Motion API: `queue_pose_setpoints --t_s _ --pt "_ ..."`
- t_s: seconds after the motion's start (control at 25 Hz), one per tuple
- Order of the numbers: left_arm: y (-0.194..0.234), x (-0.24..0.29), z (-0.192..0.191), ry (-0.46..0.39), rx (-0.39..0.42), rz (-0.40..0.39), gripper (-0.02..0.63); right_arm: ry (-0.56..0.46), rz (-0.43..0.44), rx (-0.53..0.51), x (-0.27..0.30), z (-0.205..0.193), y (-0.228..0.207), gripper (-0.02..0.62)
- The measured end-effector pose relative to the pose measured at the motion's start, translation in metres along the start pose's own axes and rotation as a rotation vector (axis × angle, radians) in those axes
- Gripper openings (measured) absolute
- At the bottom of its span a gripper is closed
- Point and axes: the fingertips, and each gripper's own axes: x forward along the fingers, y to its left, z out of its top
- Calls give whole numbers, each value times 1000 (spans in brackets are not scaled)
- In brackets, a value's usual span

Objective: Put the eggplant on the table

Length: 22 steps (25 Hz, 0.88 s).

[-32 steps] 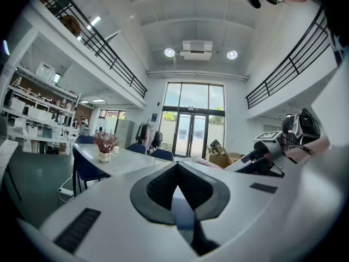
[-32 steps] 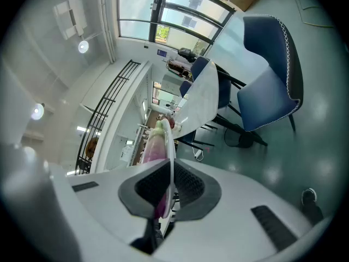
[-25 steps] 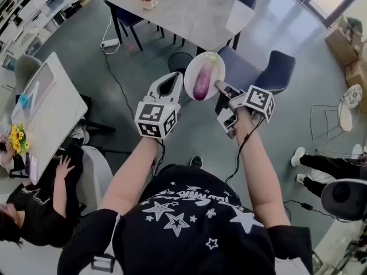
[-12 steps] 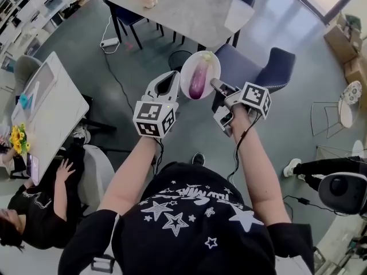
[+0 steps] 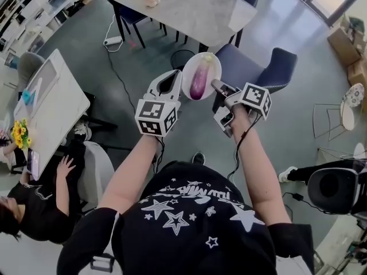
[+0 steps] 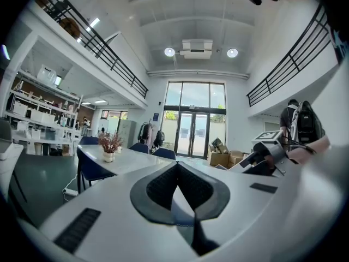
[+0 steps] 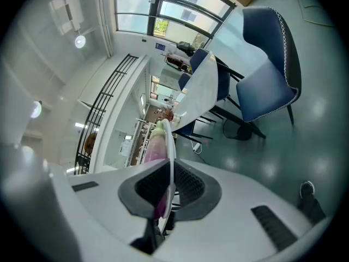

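Blue chair (image 5: 258, 67) stands just beside plate (image 5: 188, 76) and table (image 5: 189, 10).

Grey floor (image 5: 80, 39), pale dining table (image 5: 195, 7), blue chairs (image 5: 269, 67), tall glass doors (image 6: 193, 132).

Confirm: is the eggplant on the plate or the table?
On the white plate: the eggplant lies on it, and the right gripper clamps the plate's rim.

No legible text; shirt (image 5: 195, 211) print too blurred.
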Motion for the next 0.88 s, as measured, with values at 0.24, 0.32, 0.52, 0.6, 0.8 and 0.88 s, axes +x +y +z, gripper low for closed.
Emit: queue_pose_setpoints --t_s 0.24,0.32,0.52,0.6,0.8,0.88 --pt "-19 19 2 8 9 15 8 23 15 -4 -10 19 -5 20" --pt "-22 22 -1 8 10 17 8 27 20 -10 -11 21 -9 20" --pt "-20 20 -9 5 9 42 8 47 26 -8 -11 15 -22 21" --pt "-20 18 -10 2 7 54 8 57 19 -9 -13 15 -28 21" --pt "-15 21 -15 17 15 62 8 63 27 2 -7 20 -32 20" --pt "-12 23 -17 13 17 62 8 62 30 -3 -3 21 -32 21"
